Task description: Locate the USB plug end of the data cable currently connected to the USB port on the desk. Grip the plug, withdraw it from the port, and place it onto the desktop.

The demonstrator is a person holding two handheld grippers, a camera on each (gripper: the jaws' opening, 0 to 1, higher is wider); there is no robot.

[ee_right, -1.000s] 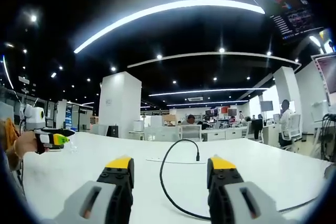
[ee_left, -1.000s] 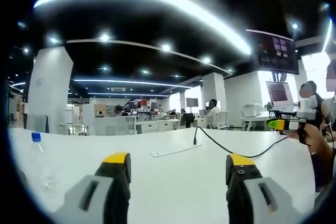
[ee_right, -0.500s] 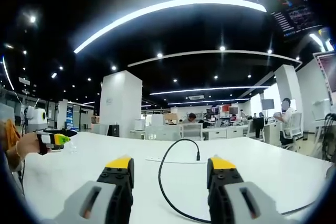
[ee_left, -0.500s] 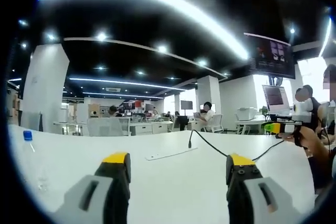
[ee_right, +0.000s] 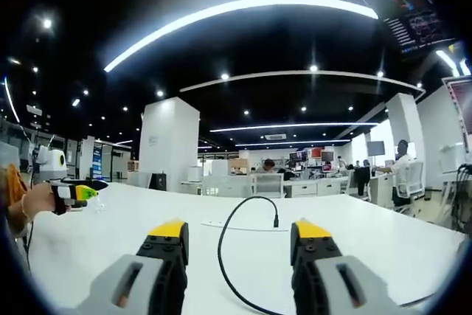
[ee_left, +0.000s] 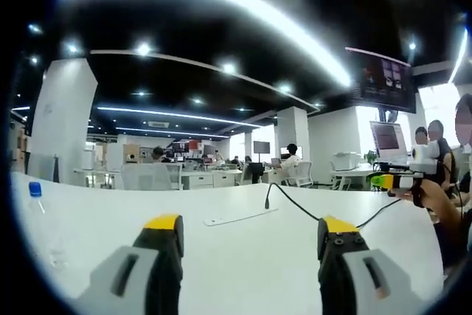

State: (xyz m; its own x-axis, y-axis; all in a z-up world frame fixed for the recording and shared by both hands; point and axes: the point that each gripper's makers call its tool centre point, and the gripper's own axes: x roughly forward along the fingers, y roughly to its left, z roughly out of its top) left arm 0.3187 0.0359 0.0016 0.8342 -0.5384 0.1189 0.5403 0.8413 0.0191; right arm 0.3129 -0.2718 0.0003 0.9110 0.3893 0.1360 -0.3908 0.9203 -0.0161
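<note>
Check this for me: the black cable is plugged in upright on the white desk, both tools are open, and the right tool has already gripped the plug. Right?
Not quite. The right tool has not gripped the plug. In the right gripper view its jaws stand open and empty, short of the plug, which stands upright on the white desk with the black cable arching from it. The left tool is open too.

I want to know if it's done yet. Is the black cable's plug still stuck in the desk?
Still plugged in: the black cable's plug stands upright from the white desk, with neither gripper touching it.
</note>
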